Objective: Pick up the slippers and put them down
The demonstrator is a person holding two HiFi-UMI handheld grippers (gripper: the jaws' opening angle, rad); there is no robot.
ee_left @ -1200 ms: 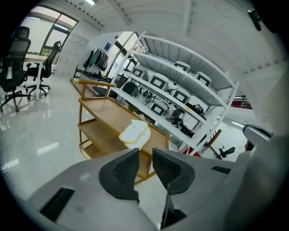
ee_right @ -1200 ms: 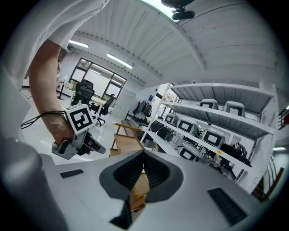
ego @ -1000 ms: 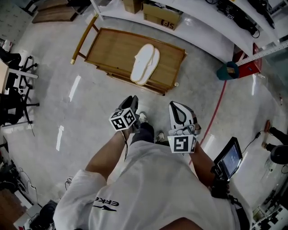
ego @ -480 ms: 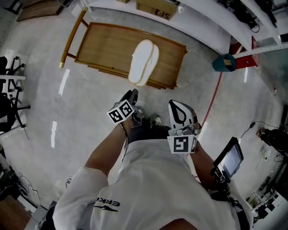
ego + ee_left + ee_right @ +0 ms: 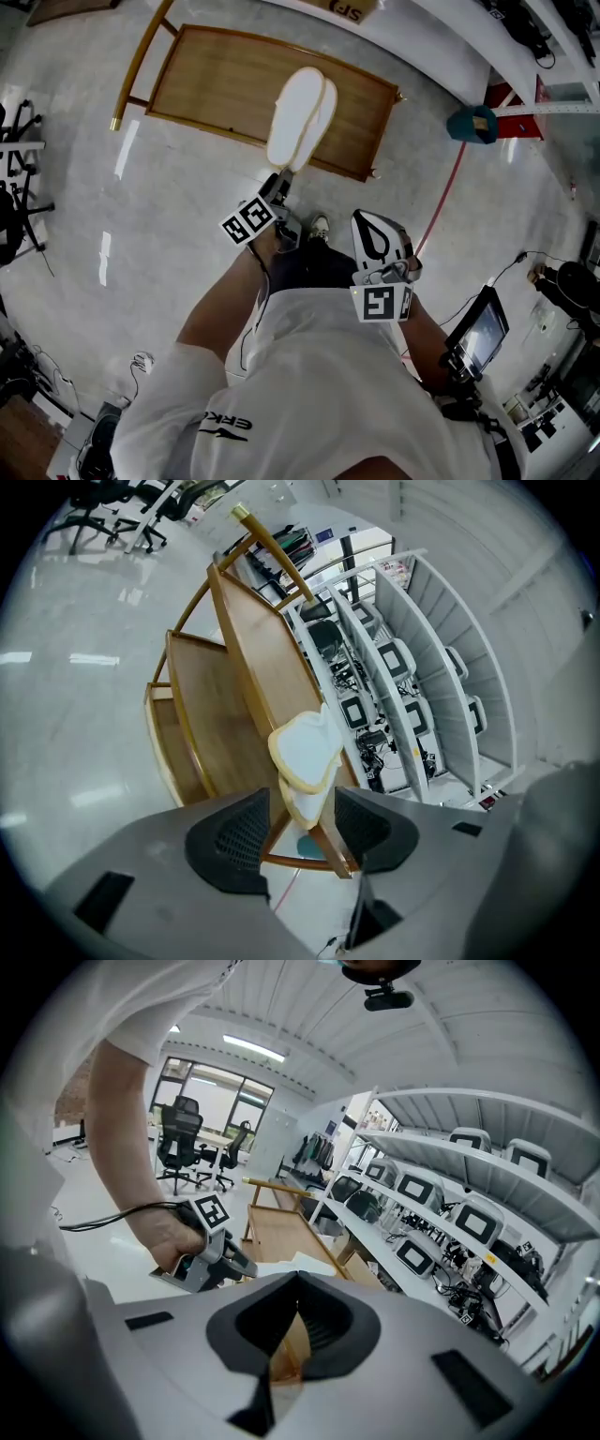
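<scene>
A pair of white slippers (image 5: 300, 114) lies side by side on the top board of a low wooden rack (image 5: 216, 80). My left gripper (image 5: 279, 184) points at their near end, just short of it. In the left gripper view its jaws are opening and the slippers (image 5: 305, 757) show in the gap beyond the pads (image 5: 239, 841), untouched. My right gripper (image 5: 367, 225) hangs back near the person's body, its tips met in the right gripper view with nothing between them (image 5: 298, 1283). That view also shows the left gripper (image 5: 211, 1251) in a hand and a slipper edge (image 5: 286, 1262).
A teal object (image 5: 473, 124) and a red floor line (image 5: 445, 211) lie right of the rack. A cardboard box (image 5: 349, 9) sits behind it. White shelves with monitors (image 5: 394, 667) stand beyond. A tablet (image 5: 478, 333) is at the right, office chairs (image 5: 183, 1143) further off.
The rack and slippers have drawn nearer in the head view. My left gripper has reached forward to the slippers' near end and rolled. The right gripper has stayed by the body.
</scene>
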